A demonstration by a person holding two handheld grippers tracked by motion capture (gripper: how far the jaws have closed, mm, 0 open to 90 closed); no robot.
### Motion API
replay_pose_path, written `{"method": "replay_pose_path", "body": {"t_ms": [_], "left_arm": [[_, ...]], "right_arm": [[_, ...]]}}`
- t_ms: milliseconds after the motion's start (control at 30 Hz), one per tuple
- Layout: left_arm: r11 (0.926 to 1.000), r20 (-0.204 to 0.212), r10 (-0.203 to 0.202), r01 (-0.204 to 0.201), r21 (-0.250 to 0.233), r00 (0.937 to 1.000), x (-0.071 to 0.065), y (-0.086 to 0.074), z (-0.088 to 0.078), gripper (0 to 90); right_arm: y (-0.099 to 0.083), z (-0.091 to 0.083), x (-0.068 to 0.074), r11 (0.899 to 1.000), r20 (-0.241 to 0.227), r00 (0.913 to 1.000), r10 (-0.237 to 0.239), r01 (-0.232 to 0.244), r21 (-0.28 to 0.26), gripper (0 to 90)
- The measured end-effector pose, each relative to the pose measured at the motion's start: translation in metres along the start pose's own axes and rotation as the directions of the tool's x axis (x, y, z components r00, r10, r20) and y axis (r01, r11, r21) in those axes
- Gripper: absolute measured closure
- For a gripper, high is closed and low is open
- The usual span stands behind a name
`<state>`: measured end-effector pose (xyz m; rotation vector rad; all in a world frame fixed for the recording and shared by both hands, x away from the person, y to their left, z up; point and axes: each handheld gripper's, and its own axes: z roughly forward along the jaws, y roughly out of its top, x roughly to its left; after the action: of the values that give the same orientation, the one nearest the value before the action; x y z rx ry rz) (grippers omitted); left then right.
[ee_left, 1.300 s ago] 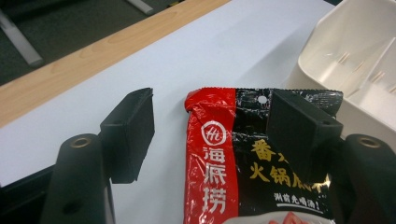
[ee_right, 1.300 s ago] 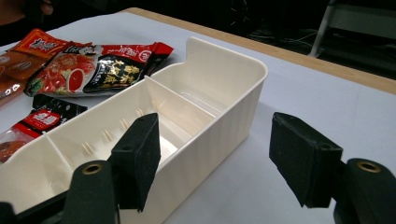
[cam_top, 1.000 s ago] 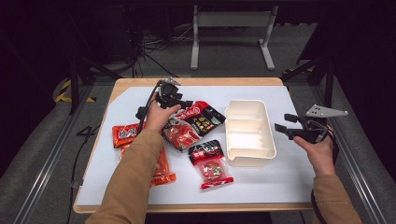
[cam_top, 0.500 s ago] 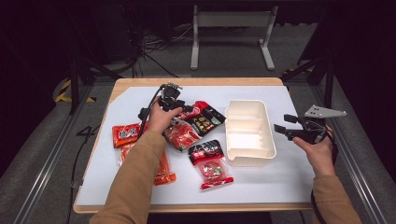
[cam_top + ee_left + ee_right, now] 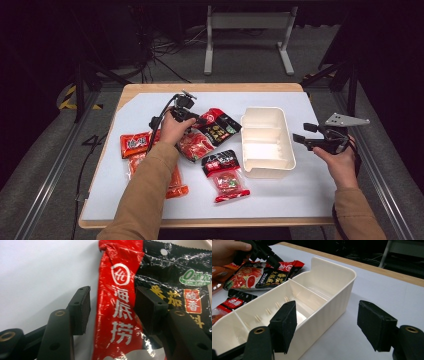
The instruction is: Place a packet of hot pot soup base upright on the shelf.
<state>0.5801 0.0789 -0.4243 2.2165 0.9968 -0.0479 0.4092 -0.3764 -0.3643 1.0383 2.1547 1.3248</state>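
Note:
A red and black sauce packet (image 5: 218, 125) lies flat on the white table cover, just left of the white divided tray (image 5: 289, 150). My left gripper (image 5: 199, 120) reaches down over the packet's near end. In the left gripper view its jaws (image 5: 113, 311) straddle the packet's red strip (image 5: 120, 315). They have just been closing, with a gap of white table still showing beside the left pad (image 5: 82, 308). My right gripper (image 5: 299, 139) is held open to the right of the tray, and in the right gripper view its jaws (image 5: 329, 327) frame the tray's wall (image 5: 332, 292) with nothing between them.
More packets lie left of the tray: an orange one (image 5: 134, 144), a red one (image 5: 195, 146), a black and red one (image 5: 222, 160) with a clear pouch (image 5: 229, 182), and a long orange one (image 5: 176, 182) under the left forearm. The tray's compartments hold nothing.
The left hand has shifted slightly toward the red and black packet. The right hand and the tray have stayed where they were.

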Motion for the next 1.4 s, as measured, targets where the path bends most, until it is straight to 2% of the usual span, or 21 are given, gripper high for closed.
{"method": "replay_pose_path", "body": {"t_ms": [233,333,500,567,700,800,1000,1200,1233,1400], "left_arm": [[0.999,-0.036,0.038,-0.038,0.023,0.9986,-0.006,0.0,0.004,54.7],[0.9993,-0.049,0.033,-0.032,0.018,0.9982,-0.006,-0.002,0.004,59.4],[0.9998,-0.085,0.019,-0.018,0.004,0.9962,-0.008,-0.004,0.004,70.2],[0.9996,-0.101,0.027,-0.027,0.002,0.9945,-0.009,-0.004,0.004,72.7],[0.9991,-0.126,0.042,-0.042,-0.004,0.9911,-0.011,-0.003,0.0,84.6],[0.9974,-0.159,0.072,-0.072,0.011,0.9846,-0.015,-0.002,0.0,86.3],[0.9948,-0.186,0.102,-0.101,0.014,0.9772,-0.019,-0.002,-0.004,88.4],[0.9966,-0.194,0.076,-0.081,-0.017,0.9781,-0.018,-0.006,-0.02,88.9],[0.996,-0.193,0.069,-0.078,-0.042,0.9788,-0.018,-0.008,-0.026,89.0],[0.9935,-0.195,0.07,-0.086,-0.075,0.9782,-0.021,-0.01,-0.04,89.2]], "right_arm": [[0.001,0.001,0.003,1.0,0.01,0.9998,-0.018,0.018,0.008,32.5],[0.001,0.001,0.003,1.0,0.01,0.9998,-0.019,0.019,0.009,32.5],[0.002,0.0,0.003,1.0,0.011,0.9998,-0.018,0.017,0.009,32.5],[0.002,0.0,0.003,1.0,0.011,0.9998,-0.019,0.019,0.009,32.6],[0.002,0.0,0.003,1.0,0.011,0.9998,-0.019,0.019,0.01,32.7],[0.002,0.0,0.003,1.0,0.012,0.9998,-0.019,0.019,0.01,32.8],[0.002,-0.001,0.002,1.0,0.011,0.9999,-0.012,0.012,0.008,33.6],[0.003,-0.003,0.002,1.0,0.015,0.9999,-0.008,0.008,-0.005,34.9],[0.003,-0.004,0.002,1.0,0.013,0.9999,-0.005,0.005,-0.008,35.0],[0.005,-0.005,0.003,1.0,0.013,0.9999,-0.005,0.005,-0.013,35.2]]}}
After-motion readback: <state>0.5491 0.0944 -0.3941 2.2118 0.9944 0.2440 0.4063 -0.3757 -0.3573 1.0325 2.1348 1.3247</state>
